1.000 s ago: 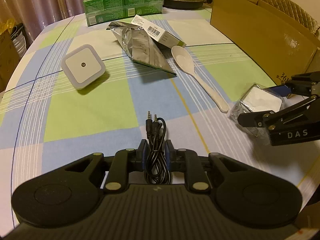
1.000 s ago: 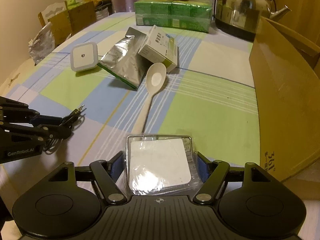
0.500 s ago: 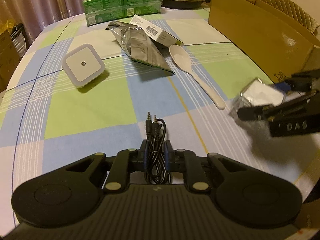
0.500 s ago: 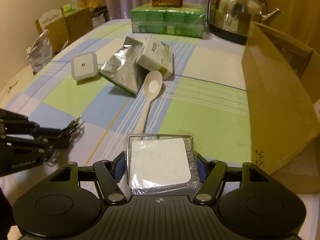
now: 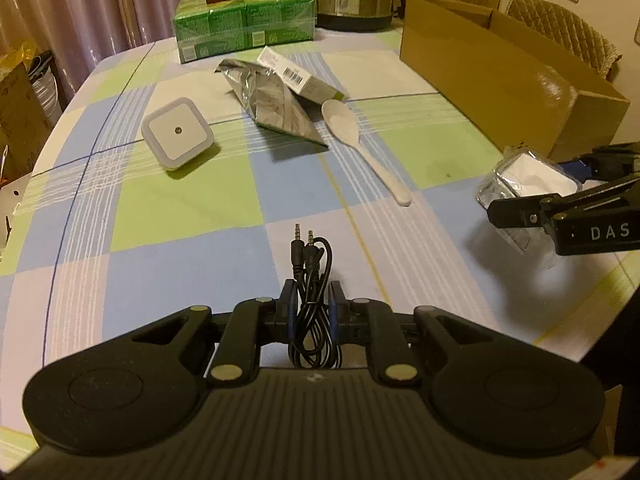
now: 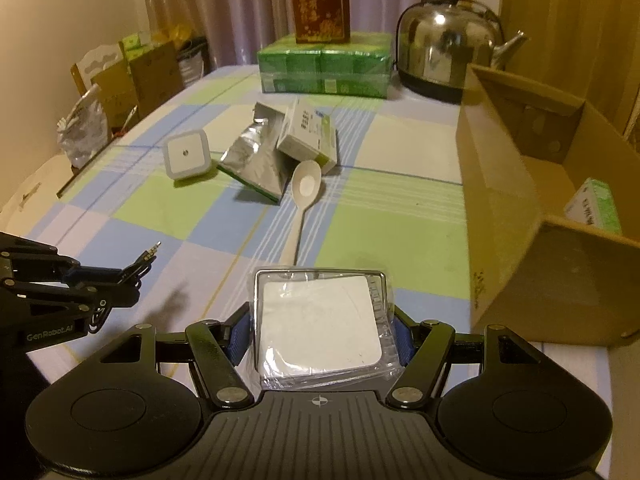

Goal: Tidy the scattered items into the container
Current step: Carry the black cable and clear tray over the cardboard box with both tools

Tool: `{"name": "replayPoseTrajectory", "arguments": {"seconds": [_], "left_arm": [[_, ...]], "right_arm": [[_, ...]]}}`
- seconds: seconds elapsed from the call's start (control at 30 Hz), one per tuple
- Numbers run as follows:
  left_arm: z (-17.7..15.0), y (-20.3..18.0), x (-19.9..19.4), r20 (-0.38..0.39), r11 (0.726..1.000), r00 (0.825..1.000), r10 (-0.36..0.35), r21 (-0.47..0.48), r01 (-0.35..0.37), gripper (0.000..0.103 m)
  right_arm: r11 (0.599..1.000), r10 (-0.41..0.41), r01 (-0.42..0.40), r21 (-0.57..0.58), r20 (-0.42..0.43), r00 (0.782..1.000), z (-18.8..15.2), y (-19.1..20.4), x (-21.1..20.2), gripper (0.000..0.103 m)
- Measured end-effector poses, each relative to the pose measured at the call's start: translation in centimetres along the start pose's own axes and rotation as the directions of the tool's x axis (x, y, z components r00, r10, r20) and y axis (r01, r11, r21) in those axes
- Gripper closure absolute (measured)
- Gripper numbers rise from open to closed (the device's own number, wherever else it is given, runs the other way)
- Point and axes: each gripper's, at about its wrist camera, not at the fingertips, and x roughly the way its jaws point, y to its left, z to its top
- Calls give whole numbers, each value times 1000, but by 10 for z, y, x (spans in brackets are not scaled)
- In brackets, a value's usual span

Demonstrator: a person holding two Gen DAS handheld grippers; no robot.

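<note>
While both grippers are loaded, neither load has reached the container yet. The left gripper point(image 5: 313, 312) has its jaws pinched almost fully together on a coiled black audio cable point(image 5: 314, 280), whose long axis runs straight ahead of the jaws, its two metal plugs pointing forward and clear of the checked tablecloth point(image 5: 180, 200). The right gripper point(image 6: 320, 334) has its jaws about half apart, clamped on the sides of a flat square white pad in a clear plastic case point(image 6: 320, 320); the case lies roughly level, broad face up, its far edge leading.

Just to the right of the right jaws stands the open brown cardboard box point(image 6: 504, 216), its near wall beside the case. A green-and-white carton point(image 6: 594, 208) already lies inside, so I judge the task begun but far from done.

Ahead of both jaws, items are left on the cloth: a white plastic spoon point(image 6: 304, 196), its handle pointing back toward the right jaws and its bowl away; beyond it a crumpled silver foil pouch point(image 6: 256, 160) with a white-and-green carton point(image 6: 308, 138) leaning on it; left of those, a square white night light point(image 6: 187, 154).
</note>
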Motion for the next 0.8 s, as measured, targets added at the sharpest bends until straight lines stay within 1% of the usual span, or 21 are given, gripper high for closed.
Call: {"name": "replayPoseTrajectory", "arguments": {"seconds": [0.23,0.33,0.47,0.63,0.8], "left_arm": [[8,-18,-26,42,1000,999,-20,9,20,91],[17,-33,-34,64,999,997,-46,21,45,91],[34,-59,-39,91,993,990,-104,57,99,91],[64,-101,-43,130,977,973,-188,130,172,91],[101,-140,-44,169,954,947,-272,180,241,91]], "right_arm": [[999,-30,29,19,67,997,2,-10,-36,39],[998,-59,57,31,96,994,4,-23,-54,39],[993,-107,100,55,135,985,7,-46,-80,39],[984,-171,160,77,177,969,14,-79,-105,39],[972,-230,213,102,206,951,29,-118,-115,39]]}}
